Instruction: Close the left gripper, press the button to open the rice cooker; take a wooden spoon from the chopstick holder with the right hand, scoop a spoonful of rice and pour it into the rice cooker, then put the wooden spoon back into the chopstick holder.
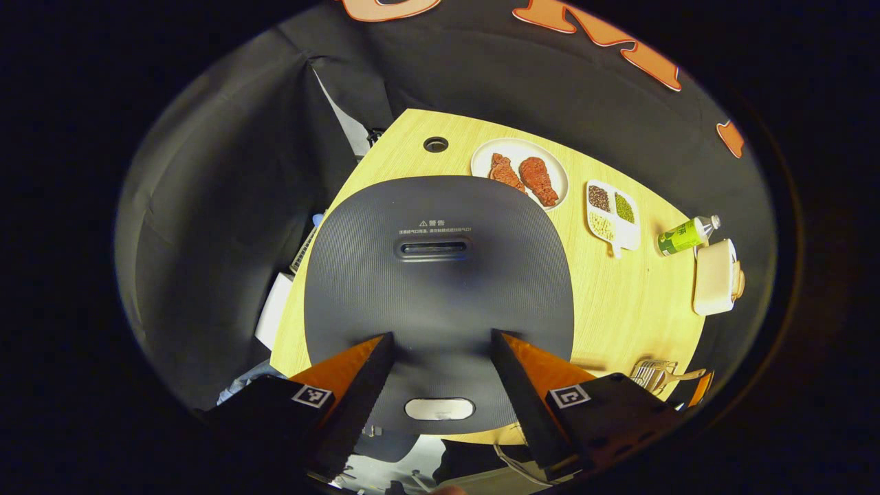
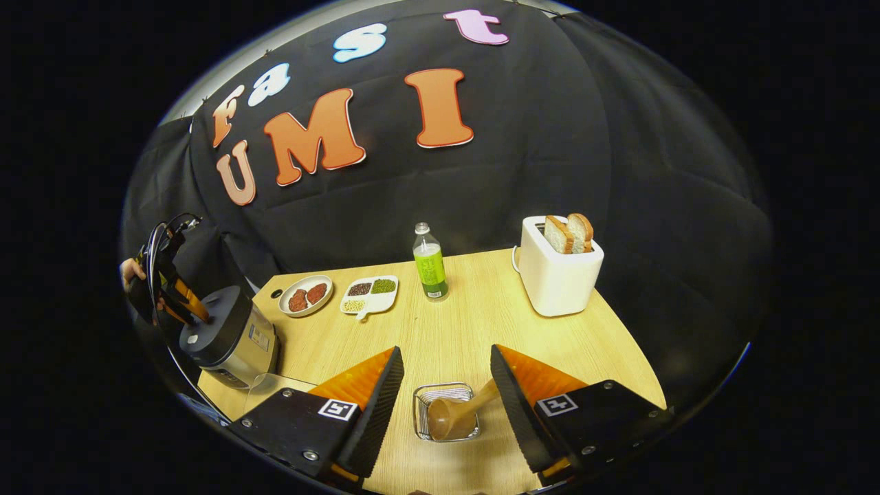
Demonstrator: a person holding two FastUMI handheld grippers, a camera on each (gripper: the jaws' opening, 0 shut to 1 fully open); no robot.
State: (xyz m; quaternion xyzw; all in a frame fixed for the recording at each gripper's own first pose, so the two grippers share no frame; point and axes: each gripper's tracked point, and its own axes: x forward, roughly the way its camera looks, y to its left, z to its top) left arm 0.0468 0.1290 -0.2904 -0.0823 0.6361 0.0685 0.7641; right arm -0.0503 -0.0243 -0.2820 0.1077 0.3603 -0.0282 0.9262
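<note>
The dark grey rice cooker (image 1: 440, 289) lies right below my left gripper (image 1: 441, 337), lid down, its pale oval button (image 1: 438, 408) between my fingers near their base. The left gripper stands open above the lid. In the right gripper view the cooker (image 2: 230, 337) sits at the table's left edge, with the left gripper (image 2: 180, 297) over it. My right gripper (image 2: 445, 350) is open, hovering above a wire chopstick holder (image 2: 425, 402) that holds a wooden spoon (image 2: 457, 412). The holder (image 1: 650, 375) also shows at the left view's lower right. A white divided dish of grains (image 2: 370, 292) (image 1: 612, 213) sits further back.
A plate of meat (image 2: 306, 294) (image 1: 520, 172) stands beside the grain dish. A green bottle (image 2: 430, 265) (image 1: 684, 236) and a white toaster (image 2: 558, 275) (image 1: 715, 275) with bread slices stand toward the back right. A hand (image 2: 127, 269) holds the left gripper.
</note>
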